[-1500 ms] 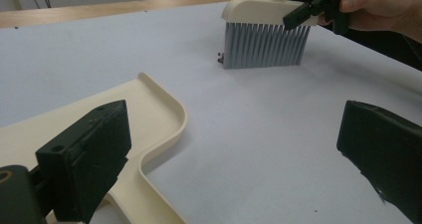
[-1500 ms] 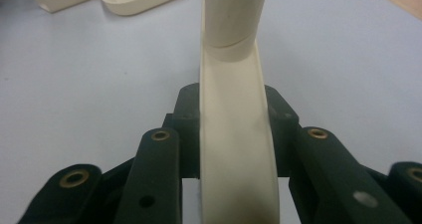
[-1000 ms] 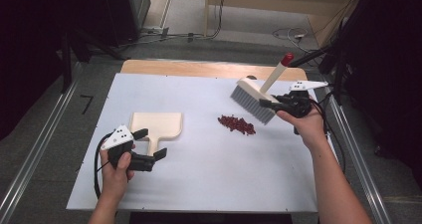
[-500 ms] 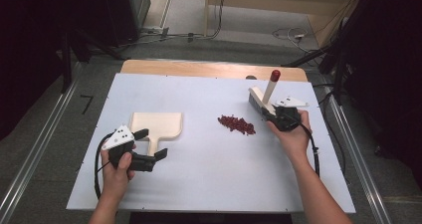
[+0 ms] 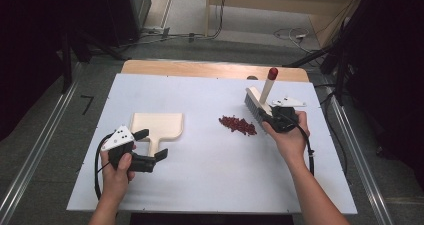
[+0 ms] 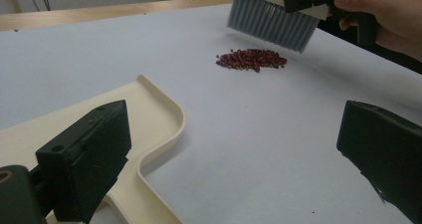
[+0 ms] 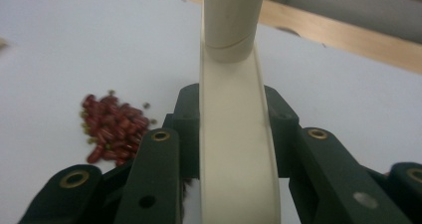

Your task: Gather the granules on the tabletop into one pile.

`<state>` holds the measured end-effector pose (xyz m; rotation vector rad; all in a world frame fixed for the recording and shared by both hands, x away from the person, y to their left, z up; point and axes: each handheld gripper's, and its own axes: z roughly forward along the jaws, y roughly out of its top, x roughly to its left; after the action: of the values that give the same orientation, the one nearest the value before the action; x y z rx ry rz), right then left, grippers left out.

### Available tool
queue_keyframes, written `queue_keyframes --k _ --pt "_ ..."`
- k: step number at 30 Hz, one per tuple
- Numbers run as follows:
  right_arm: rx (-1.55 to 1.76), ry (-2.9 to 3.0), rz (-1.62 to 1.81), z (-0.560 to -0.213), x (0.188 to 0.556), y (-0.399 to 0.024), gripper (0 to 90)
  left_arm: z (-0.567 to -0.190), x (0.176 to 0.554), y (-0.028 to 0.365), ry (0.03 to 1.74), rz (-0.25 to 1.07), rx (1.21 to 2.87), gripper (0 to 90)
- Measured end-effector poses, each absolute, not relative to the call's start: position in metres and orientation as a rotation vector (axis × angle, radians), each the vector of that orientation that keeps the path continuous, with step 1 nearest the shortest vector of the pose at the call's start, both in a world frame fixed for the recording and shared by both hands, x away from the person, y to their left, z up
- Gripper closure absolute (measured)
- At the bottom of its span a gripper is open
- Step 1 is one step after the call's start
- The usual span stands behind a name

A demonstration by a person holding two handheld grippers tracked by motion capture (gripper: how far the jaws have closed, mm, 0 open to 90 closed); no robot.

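Observation:
A cream dustpan (image 5: 157,125) lies flat on the white table, left of centre. My left gripper (image 5: 151,144) stands open around its handle, one jaw on each side. In the left gripper view (image 6: 231,117) the dustpan (image 6: 149,109) runs under the left jaw. A small pile of red beans (image 5: 237,125) sits mid-table. My right gripper (image 5: 272,116) is shut on a cream brush (image 5: 260,97) with grey bristles and a red-tipped handle. The brush is held just right of the beans (image 6: 251,58), bristles (image 6: 271,22) down. In the right gripper view both jaws (image 7: 234,114) clamp the brush body (image 7: 234,35).
The white table sheet (image 5: 210,185) lies on a wooden board whose far edge (image 5: 200,69) shows behind it. Metal rails (image 5: 40,150) run along both sides. Cables and dark stands crowd the floor beyond the far edge.
My right hand has carried the brush left and down, from above the table's right edge to just beside the bean pile. The left hand and dustpan have stayed put.

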<state>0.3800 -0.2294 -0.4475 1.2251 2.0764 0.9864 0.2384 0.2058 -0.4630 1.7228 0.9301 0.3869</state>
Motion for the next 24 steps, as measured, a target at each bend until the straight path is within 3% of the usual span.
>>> queue_keyframes --k 24 --pt "1.157 2.103 1.016 -0.463 0.360 -0.190 65.5 -0.462 0.238 0.206 0.927 0.389 1.717 1.0"
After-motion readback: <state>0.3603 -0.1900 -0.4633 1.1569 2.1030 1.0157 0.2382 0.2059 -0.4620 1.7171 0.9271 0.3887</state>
